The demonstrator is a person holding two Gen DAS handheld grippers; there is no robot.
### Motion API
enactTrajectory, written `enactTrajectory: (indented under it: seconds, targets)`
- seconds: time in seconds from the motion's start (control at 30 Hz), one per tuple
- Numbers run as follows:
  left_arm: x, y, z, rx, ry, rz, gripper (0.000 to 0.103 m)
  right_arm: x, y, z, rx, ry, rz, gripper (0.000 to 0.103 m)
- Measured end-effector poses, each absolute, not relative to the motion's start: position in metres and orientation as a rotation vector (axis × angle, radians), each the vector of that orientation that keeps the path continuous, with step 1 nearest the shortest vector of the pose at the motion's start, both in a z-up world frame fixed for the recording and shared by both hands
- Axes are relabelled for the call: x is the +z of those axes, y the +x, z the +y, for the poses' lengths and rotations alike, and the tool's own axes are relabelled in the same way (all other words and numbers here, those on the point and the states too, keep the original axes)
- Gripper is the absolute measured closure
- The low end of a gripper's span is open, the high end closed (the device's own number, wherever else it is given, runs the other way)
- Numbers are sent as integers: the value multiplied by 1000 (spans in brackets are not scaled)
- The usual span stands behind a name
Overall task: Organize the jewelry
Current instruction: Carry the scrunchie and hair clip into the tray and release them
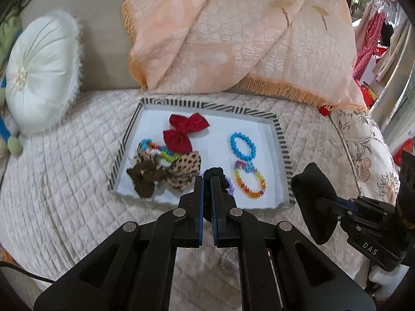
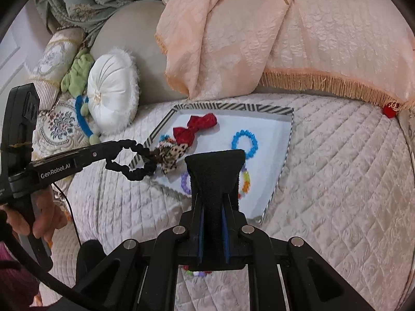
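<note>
1. While both my grippers hang over the striped-rim tray (image 1: 281, 142) on the quilted sofa cover (image 1: 64, 168), I read the step in hand as carrying picked items, not reaching for new ones.
2. Left gripper (image 1: 207, 181), centre bottom of the left view: jaws pinched nearly closed on a black scrunchie (image 2: 131, 162). In the right view it dangles as an open loop at centre left, off the tray's left edge and clear of the cover.
3. Right gripper (image 2: 215, 207), centre bottom of the right view: jaws clamped tight on a black fabric pouch (image 2: 215, 173) that flares up past the fingertips; it also shows at right in the left view.
4. Lying in the tray: red bows (image 1: 185, 132) upper middle, leopard bow (image 1: 182, 172) and brown scrunchie (image 1: 145, 178) lower left, multicolour bead strand (image 1: 158, 151) between them, blue bead bracelet (image 1: 243, 146) right, rainbow bracelet (image 1: 249, 180) below it, purple bead ring (image 2: 184, 181) partly hidden.
5. Next move, my guess: bring scrunchie and pouch together. I can't tell whether the pouch mouth is open, so it likely needs opening or re-gripping first.
6. Risk: the scrunchie is held by one edge and could snag or slip.
</note>
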State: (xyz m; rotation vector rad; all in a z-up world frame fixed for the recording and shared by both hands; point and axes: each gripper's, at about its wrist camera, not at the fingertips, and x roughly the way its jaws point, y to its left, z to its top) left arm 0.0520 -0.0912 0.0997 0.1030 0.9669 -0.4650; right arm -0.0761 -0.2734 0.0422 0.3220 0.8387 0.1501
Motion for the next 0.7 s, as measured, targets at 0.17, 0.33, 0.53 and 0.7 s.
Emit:
enactTrajectory:
  seconds: [0.17,0.33,0.53,0.7]
  targets:
    - [101,62,-105,-462,121,953,99,45,-65,-279,139,334,827,93]
    - [96,77,-117,-458,127,963,99,40,-51,-288,127,359,825,93]
    - [84,102,-134,-450,110,1007,99,31,-24,-298,100,389,829,93]
    - [65,125,-152,-448,85,1043,99,18,7,-309,71,422,846,93]
